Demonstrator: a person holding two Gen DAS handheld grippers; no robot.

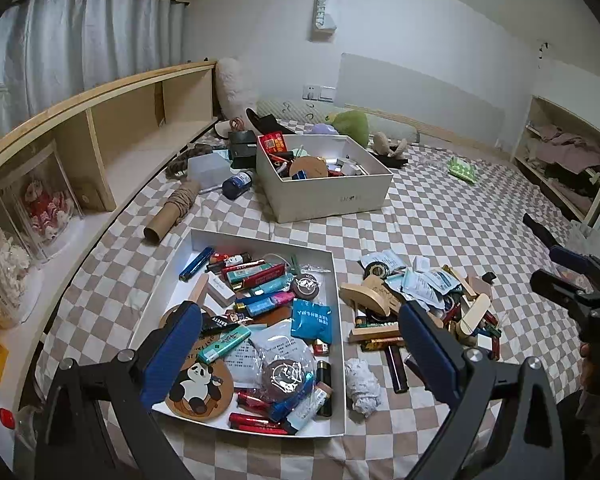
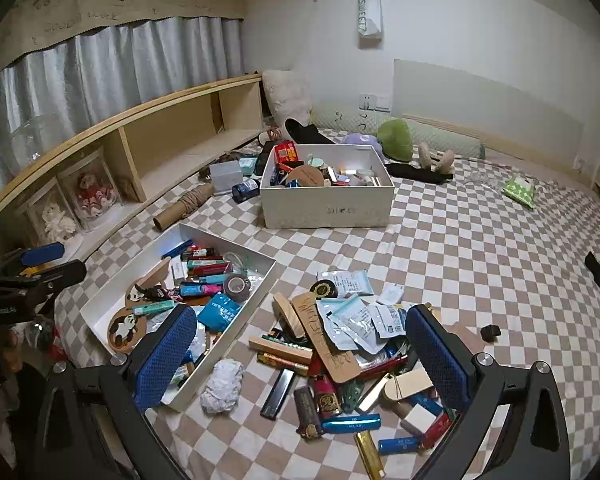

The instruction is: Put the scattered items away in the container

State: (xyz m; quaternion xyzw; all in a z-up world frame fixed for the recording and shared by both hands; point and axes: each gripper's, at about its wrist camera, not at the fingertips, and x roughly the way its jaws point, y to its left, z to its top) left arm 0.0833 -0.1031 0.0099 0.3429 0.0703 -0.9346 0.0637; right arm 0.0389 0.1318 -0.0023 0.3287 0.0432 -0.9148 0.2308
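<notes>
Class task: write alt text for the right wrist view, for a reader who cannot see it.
An open right gripper hovers over a pile of small items on a checkered bedspread, beside a shallow white tray already part-filled. A white box sits behind.

left gripper [image 1: 300, 344]: jaws spread wide, blue pads facing, nothing between, tilted downward | right gripper [image 2: 302, 354]: jaws spread wide, nothing between, tilted downward | the two well apart, side by side

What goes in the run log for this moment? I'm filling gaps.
left gripper: open, empty, above white tray | right gripper: open, empty, above scattered pile | pile still outside tray
</notes>
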